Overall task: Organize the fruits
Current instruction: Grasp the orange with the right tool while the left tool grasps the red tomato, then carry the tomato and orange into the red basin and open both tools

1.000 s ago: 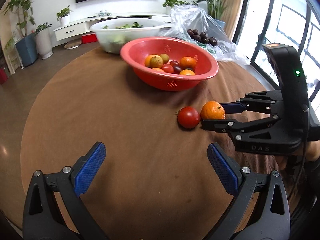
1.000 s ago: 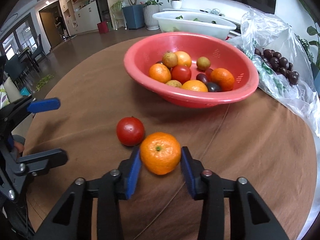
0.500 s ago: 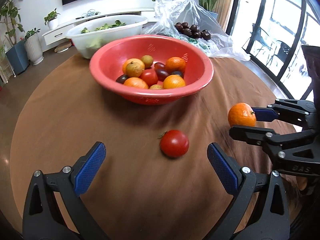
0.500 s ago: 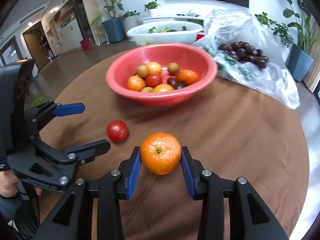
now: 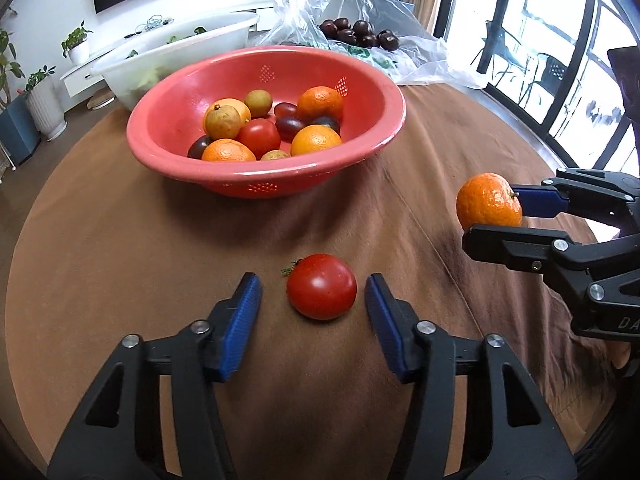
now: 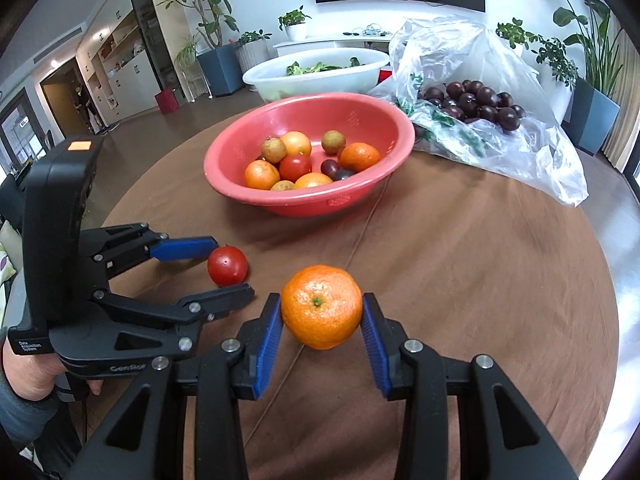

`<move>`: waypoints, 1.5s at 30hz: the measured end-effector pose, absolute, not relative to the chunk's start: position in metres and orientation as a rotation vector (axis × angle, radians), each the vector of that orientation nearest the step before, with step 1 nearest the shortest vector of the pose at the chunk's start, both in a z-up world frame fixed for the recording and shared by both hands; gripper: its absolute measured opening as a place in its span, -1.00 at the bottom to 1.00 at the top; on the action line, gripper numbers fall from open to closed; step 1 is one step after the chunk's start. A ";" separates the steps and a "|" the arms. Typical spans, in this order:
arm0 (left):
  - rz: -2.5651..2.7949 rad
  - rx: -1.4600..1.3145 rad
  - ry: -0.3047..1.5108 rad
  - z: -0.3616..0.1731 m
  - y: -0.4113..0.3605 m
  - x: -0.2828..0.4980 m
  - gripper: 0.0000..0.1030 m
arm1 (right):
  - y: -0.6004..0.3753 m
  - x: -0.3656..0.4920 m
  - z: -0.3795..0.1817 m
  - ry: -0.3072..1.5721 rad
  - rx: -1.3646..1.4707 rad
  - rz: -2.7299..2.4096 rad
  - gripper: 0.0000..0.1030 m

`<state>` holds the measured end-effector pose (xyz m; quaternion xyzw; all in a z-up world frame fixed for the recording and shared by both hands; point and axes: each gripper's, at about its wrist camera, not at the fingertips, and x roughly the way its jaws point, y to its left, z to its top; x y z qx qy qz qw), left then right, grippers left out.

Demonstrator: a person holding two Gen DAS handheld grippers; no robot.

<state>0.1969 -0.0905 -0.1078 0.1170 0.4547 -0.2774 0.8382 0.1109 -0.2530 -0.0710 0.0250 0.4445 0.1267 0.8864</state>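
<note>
Tomato (image 5: pixel 321 286) sits on the desk (image 5: pixel 120 240) between the left tongs' (image 5: pixel 314 306) pads, which have just been closing but stand clear of it; right tongs (image 6: pixel 322 326) clamp an orange (image 6: pixel 321 306) above the desk.

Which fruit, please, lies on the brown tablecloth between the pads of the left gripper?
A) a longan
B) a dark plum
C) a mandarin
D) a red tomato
D: the left wrist view shows the red tomato on the brown tablecloth between the blue pads of the left gripper, a gap on each side, while the mandarin is clamped in the right gripper.
</note>
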 end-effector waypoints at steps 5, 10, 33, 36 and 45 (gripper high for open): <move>-0.601 0.251 0.954 -0.105 -0.091 0.195 -0.33 | -0.253 0.110 -0.071 0.923 0.052 0.268 -0.19; -0.605 0.260 0.948 -0.106 -0.092 0.192 -0.39 | -0.252 0.110 -0.071 0.922 0.053 0.269 -0.18; -0.614 0.170 0.880 -0.073 -0.065 0.176 -0.41 | -0.248 0.104 -0.063 0.901 0.054 0.267 -0.19; -0.603 0.161 0.858 -0.062 -0.059 0.178 -0.41 | -0.249 0.103 -0.058 0.890 0.054 0.261 -0.19; -0.574 0.157 0.795 -0.026 -0.049 0.200 -0.41 | -0.258 0.114 -0.035 0.848 0.045 0.223 -0.19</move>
